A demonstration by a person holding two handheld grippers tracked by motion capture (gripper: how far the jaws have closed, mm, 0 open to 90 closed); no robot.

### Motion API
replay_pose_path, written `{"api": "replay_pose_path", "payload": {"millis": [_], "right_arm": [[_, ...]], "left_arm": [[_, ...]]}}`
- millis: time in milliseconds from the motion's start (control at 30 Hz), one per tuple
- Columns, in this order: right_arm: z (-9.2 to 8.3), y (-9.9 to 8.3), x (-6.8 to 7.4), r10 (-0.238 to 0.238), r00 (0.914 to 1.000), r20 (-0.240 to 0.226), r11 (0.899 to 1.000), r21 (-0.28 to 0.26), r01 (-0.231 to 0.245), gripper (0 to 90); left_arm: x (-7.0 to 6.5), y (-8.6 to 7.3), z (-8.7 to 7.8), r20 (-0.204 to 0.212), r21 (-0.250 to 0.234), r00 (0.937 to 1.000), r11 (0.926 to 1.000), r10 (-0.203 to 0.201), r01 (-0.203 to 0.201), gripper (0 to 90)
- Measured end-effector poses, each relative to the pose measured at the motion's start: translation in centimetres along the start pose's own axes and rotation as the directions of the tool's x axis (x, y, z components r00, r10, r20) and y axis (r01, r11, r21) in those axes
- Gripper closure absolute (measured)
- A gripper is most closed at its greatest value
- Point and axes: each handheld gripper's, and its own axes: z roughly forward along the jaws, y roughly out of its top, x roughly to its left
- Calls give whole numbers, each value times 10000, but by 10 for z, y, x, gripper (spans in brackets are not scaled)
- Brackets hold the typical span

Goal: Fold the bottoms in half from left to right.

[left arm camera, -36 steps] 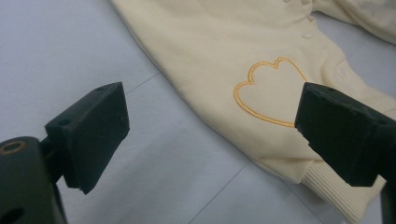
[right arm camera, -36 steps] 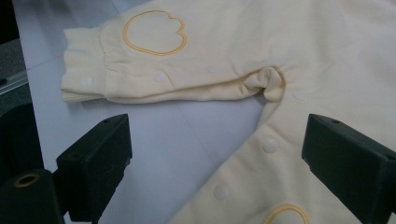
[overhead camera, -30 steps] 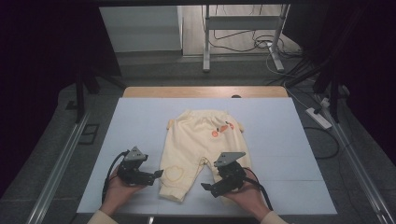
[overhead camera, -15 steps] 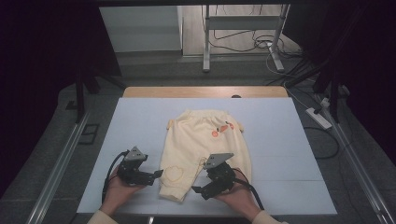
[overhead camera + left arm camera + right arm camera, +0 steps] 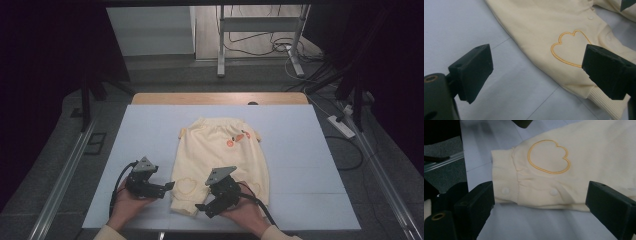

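Note:
A cream baby garment (image 5: 220,150) with small orange prints lies flat on the pale mat (image 5: 310,155), its two legs pointing toward me. My left gripper (image 5: 168,186) is open beside the left leg's outer edge. In the left gripper view its jaws (image 5: 539,75) straddle the leg's edge near an orange-outlined heart (image 5: 570,48) and the ribbed cuff (image 5: 610,106). My right gripper (image 5: 204,207) is open at that same leg's hem. In the right gripper view, the jaws (image 5: 542,207) stand wide on either side of the cuff (image 5: 504,182) and two snaps (image 5: 554,192).
The mat covers a wooden table whose far edge (image 5: 220,98) shows bare. Metal rails (image 5: 65,170) run along both sides. On the floor beyond are a stand's legs (image 5: 220,50), cables and a power strip (image 5: 341,126). The mat's right half is bare.
My right gripper has moved left and slightly nearer, from the right leg over to the left leg's cuff. The left gripper has hardly moved.

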Motion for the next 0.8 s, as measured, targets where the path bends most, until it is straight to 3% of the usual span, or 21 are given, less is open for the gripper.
{"api": "replay_pose_path", "payload": {"millis": [800], "right_arm": [[40, 22, 27, -874, 9939, -675, 9955, 306, 896, 88]], "left_arm": [[1, 0, 0, -11, -33, 10000, 10000, -7, 6, 100]]}}
